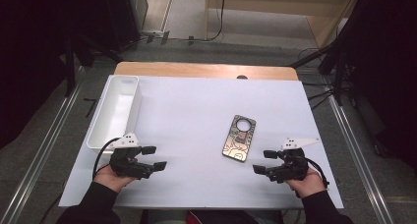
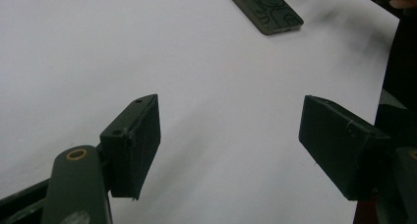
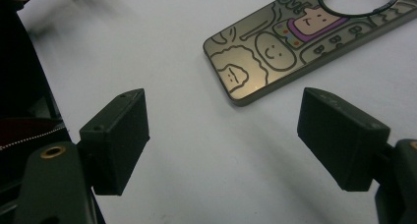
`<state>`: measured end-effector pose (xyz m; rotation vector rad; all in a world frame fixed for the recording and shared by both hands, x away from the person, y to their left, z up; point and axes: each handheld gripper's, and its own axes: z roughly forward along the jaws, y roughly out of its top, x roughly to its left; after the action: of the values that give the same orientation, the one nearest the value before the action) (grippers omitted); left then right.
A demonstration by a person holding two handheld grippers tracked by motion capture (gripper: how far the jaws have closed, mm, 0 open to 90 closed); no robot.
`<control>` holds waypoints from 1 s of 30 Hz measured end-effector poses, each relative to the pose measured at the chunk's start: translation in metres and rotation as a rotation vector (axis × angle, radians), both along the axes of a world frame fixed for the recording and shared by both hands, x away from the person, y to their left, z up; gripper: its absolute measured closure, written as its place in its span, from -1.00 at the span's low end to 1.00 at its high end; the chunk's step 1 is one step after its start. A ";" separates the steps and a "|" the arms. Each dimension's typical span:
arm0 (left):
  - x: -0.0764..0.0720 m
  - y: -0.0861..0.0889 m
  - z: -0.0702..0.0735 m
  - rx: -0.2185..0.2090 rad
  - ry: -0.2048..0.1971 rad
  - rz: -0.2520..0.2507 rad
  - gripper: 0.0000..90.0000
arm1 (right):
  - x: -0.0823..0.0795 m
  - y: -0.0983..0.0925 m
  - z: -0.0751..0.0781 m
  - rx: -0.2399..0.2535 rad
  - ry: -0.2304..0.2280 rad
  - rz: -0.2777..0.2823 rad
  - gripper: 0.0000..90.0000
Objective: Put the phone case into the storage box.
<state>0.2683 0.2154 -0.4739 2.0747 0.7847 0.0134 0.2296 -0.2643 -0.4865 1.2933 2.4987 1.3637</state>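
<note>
Phone case (image 1: 239, 138): flat on the white worktop (image 1: 196, 116), long axis running away from the person.
Nearer: right tongs (image 1: 262, 161), just beside its near end.
Left tongs (image 1: 154, 157): well apart.
Both tongs: gaping, empty.

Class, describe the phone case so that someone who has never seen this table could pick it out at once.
Start at the white sheet that covers the table. A white tray stands at its left edge; the phone case lies flat right of centre, nearer the right gripper. It is the one dark, glossy thing there, with cartoon line drawings and a big round hole at its far end.
</note>
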 end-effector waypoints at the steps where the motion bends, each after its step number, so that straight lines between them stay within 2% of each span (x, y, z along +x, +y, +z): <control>1: 0.000 0.000 0.000 0.000 0.000 0.000 -0.48 | 0.000 0.001 0.000 0.004 -0.001 0.001 -0.59; 16: 0.001 0.002 0.000 0.005 0.000 0.006 -0.48 | 0.001 0.002 0.000 0.006 -0.016 0.008 -0.59; 19: 0.000 0.002 0.000 0.003 0.000 0.007 -0.48 | 0.001 0.000 -0.001 0.000 -0.008 -0.001 -0.59; 21: 0.000 0.002 0.000 0.006 0.000 0.004 -0.47 | 0.003 -0.001 0.000 0.009 0.001 -0.008 -0.59; 25: 0.001 0.002 0.000 0.005 0.002 0.006 -0.48 | 0.004 -0.005 0.002 0.028 -0.012 -0.026 -0.59; 30: 0.001 0.002 0.000 0.005 0.002 0.004 -0.48 | 0.009 -0.010 0.003 0.029 0.001 -0.040 -0.59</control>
<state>0.2688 0.2170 -0.4740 2.0785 0.7906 0.0161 0.2385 -0.2739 -0.4831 1.3423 2.4486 1.3966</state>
